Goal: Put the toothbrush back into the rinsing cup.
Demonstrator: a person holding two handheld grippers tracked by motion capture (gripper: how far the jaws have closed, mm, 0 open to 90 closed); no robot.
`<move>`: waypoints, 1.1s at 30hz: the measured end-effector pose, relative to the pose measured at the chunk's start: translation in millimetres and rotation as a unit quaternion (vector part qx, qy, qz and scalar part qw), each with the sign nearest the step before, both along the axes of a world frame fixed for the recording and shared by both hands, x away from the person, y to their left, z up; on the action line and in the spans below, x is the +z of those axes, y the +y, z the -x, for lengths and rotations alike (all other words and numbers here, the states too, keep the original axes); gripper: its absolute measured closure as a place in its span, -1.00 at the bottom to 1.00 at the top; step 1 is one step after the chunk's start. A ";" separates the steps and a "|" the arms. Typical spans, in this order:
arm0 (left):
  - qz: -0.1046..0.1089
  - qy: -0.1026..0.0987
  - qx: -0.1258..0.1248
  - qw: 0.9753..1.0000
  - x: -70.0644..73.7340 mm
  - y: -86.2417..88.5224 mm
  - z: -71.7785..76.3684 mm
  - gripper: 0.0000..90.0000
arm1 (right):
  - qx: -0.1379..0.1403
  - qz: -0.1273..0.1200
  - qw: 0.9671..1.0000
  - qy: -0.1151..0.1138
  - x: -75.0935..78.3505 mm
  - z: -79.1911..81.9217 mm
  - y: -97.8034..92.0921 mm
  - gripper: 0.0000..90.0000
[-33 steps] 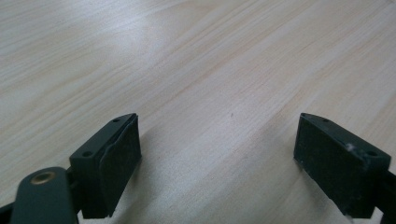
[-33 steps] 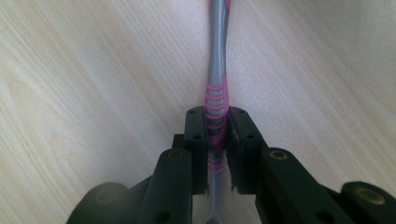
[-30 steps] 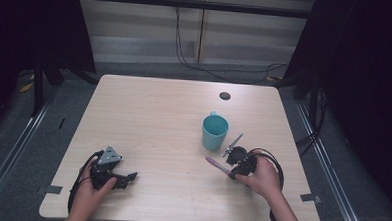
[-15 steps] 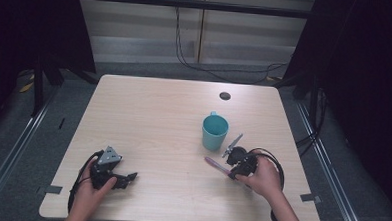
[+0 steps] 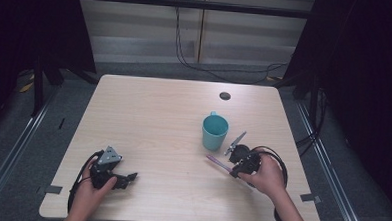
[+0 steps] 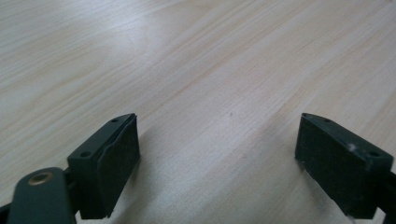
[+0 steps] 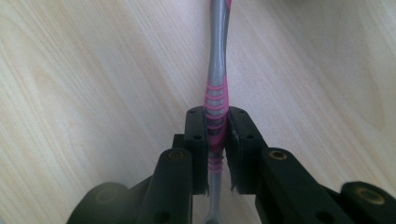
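Note:
A pink and grey toothbrush (image 7: 217,70) lies along the wooden table, and my right gripper (image 7: 216,126) is shut on its ribbed pink grip. From above, the toothbrush (image 5: 216,162) pokes out to the left of my right gripper (image 5: 235,168), just below a teal mug (image 5: 214,132) that stands upright. My left gripper (image 5: 130,177) rests at the table's front left, held by a hand. In the left gripper view its two black pads (image 6: 116,161) stand wide apart over bare wood, with nothing between them.
A small dark round disc (image 5: 225,96) lies near the table's (image 5: 154,113) far right edge. A grey three-cornered plate (image 5: 110,155) tops the left gripper. Cables loop by both hands. Dark curtains and metal rails flank the table.

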State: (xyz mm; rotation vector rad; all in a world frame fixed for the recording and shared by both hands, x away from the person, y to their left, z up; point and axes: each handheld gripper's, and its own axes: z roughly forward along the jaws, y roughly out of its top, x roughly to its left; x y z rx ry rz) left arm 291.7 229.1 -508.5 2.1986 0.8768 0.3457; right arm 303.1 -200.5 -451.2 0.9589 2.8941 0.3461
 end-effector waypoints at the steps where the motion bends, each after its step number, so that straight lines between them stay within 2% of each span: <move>1: 0.000 0.000 0.000 1.000 0.0 0.0 0.0 -0.74 | 0.000 0.000 1.000 0.000 0.0 0.0 0.0 0.78; 12: -0.001 0.001 -0.005 1.000 -0.1 -0.4 -0.4 -0.77 | 0.018 0.008 1.000 -0.008 10.7 0.2 9.2 0.78; 18: -0.002 0.007 -0.006 1.000 1.2 -1.9 -0.2 -0.76 | 0.018 0.009 1.000 -0.004 12.9 0.2 10.7 0.78; 19: -0.007 0.008 -0.007 1.000 2.0 -2.5 -0.3 -0.75 | 0.017 0.010 1.000 -0.003 13.2 0.1 10.8 0.78; 20: -0.010 0.011 -0.014 1.000 4.1 -3.3 -1.0 -0.64 | 0.022 0.007 1.000 -0.005 13.1 -0.9 10.1 0.78; 21: -0.010 0.011 -0.014 1.000 4.1 -3.3 -1.0 -0.63 | 0.022 0.007 1.000 -0.005 13.1 -0.9 10.1 0.78; 27: -0.024 0.006 -0.038 0.999 17.3 -12.4 -3.2 -0.64 | 0.019 -0.001 1.000 -0.003 15.3 -1.5 9.9 0.78; 30: -0.027 0.016 -0.050 0.998 25.3 -21.6 -7.0 -0.65 | 0.022 0.001 1.000 -0.001 15.3 -2.2 9.2 0.78; 33: -0.029 0.018 -0.059 0.998 28.7 -27.1 -7.8 -0.65 | 0.022 0.001 1.000 -0.001 15.7 -2.1 9.2 0.78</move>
